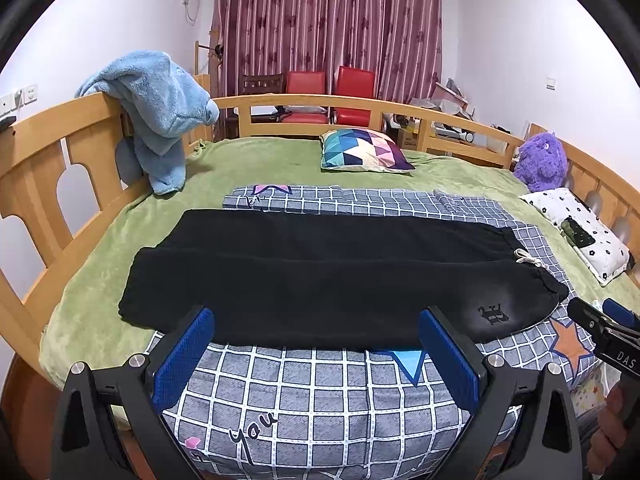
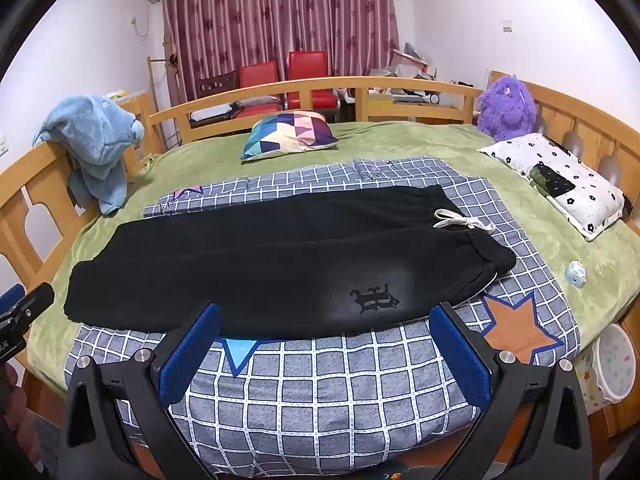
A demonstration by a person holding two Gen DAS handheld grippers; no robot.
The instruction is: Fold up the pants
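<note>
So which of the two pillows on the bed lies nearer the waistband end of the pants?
The white pillow with black flowers, by the right-side rail near the waistband drawstring. The colourful triangle-patterned pillow sits further back, mid-bed.

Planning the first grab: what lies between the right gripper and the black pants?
Only bare checked blanket, with a blue star print, lies between the open right gripper and the pants, per the right wrist view.
</note>
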